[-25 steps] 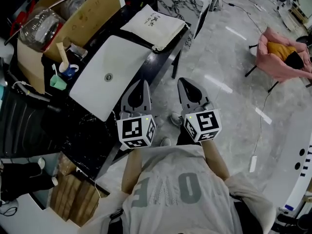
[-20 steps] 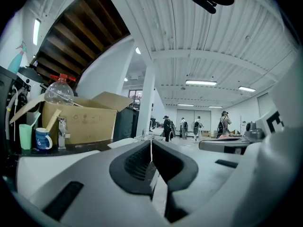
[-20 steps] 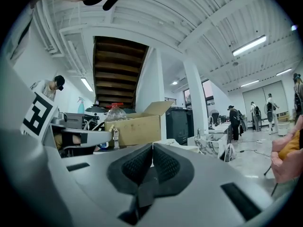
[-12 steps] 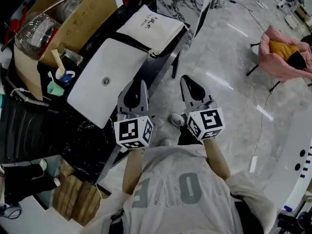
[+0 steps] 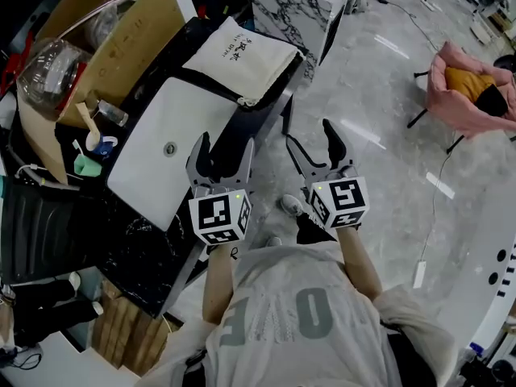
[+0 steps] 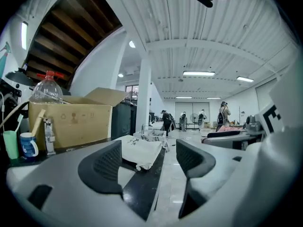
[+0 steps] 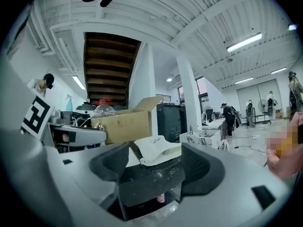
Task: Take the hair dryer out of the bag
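Observation:
A white cloth bag (image 5: 243, 58) with dark print lies flat at the far end of the black table (image 5: 260, 113), and no hair dryer shows. My left gripper (image 5: 225, 145) hovers over the table's near edge, short of the bag. It is open, its jaws have just been opening, and nothing is between them. My right gripper (image 5: 310, 138) hangs over the floor beside the table, also open after just opening, and empty. The bag (image 6: 141, 151) lies ahead between the left gripper's (image 6: 149, 161) jaws. It also lies ahead of the right gripper (image 7: 154, 168) as the bag (image 7: 158, 151).
A white basin (image 5: 171, 147) lies on the table left of the left gripper. Behind it are a cardboard box (image 5: 129, 24), a clear bottle (image 5: 48, 61) and cups (image 5: 87, 164). A marbled box (image 5: 294, 5) stands beyond the bag, and a pink chair (image 5: 468, 87) at far right. People stand far off.
Both grippers went from shut to wide open in the last half second. Both also moved forward, the left one closer over the table's edge toward the bag.

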Motion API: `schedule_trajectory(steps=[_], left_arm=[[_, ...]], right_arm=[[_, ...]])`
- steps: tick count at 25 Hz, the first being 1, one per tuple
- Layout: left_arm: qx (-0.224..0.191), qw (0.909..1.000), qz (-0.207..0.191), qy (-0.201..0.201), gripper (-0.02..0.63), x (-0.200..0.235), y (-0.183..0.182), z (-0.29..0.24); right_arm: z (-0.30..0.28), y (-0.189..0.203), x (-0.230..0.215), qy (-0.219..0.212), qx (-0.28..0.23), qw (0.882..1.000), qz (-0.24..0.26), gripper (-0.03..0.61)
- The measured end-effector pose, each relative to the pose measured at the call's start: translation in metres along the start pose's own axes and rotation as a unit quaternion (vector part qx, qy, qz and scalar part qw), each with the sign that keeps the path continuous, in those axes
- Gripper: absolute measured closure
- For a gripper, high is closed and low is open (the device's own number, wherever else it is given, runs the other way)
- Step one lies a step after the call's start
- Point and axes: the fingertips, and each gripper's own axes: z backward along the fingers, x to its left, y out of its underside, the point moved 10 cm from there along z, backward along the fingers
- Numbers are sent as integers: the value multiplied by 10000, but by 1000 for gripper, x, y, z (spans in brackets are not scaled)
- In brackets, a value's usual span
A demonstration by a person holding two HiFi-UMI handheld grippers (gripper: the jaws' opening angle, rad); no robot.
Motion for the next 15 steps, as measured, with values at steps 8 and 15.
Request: schedule_trajectory(steps=[8,15], left_arm=[[260,9962,-817,183,284,-15,-25,-64],[758,9764,-1987,365,285,-32,-29,-148]], right_arm=[[-22,-5,-37,-98,75,9999,-88,250],[-37,0,-81,-118,177,9995,-213,250]])
